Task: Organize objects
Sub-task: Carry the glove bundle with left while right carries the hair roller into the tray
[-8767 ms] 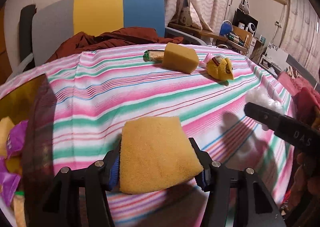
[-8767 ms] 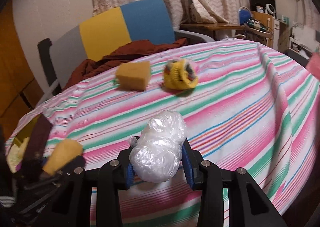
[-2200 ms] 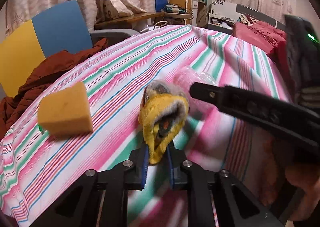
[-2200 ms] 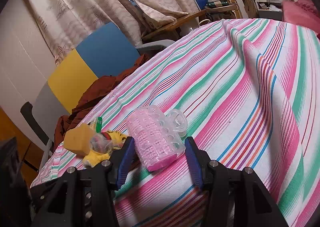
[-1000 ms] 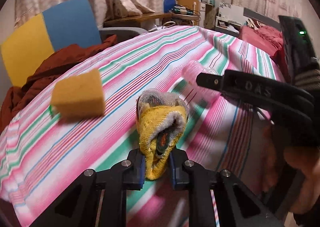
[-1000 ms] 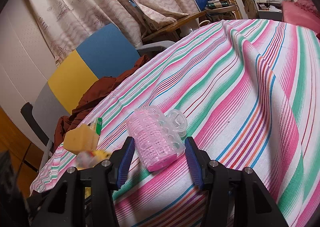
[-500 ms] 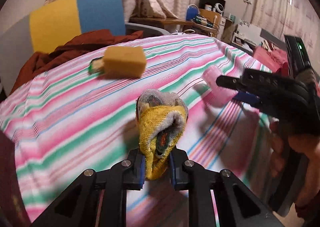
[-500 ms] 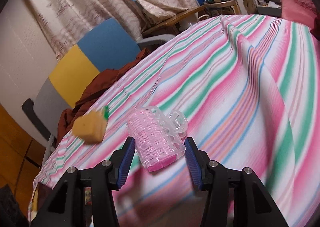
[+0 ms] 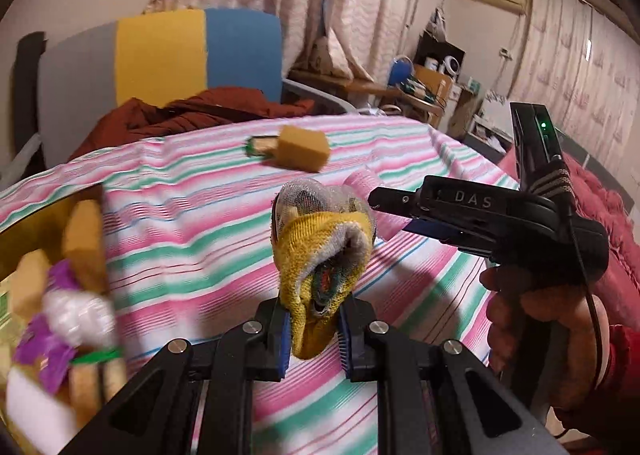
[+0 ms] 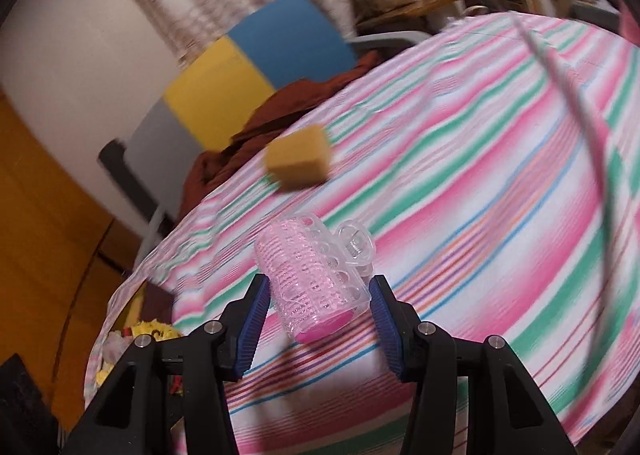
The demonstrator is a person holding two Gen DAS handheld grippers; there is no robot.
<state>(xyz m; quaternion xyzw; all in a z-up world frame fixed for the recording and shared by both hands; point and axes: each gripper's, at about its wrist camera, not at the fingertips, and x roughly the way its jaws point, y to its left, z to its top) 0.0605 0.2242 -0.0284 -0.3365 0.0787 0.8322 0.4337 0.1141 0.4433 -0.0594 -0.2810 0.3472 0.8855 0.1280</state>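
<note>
Both tools have swung left, bringing the bin (image 9: 52,211) of sponges and wrappers into view. Left tool (image 9: 312,329) clamps the upright yellow glove (image 9: 320,251); right tool (image 10: 320,307) grips the pink roller (image 10: 308,279), tilted, above the table (image 10: 480,175).

Motion blur smears the box of items (image 9: 60,295) at nine o'clock in the left wrist view, cut off by the edge. The yellow sponge (image 10: 299,163) blurs at eleven o'clock in the right wrist view. The yellow cloth bundle (image 9: 320,255) hides the pink roller.
</note>
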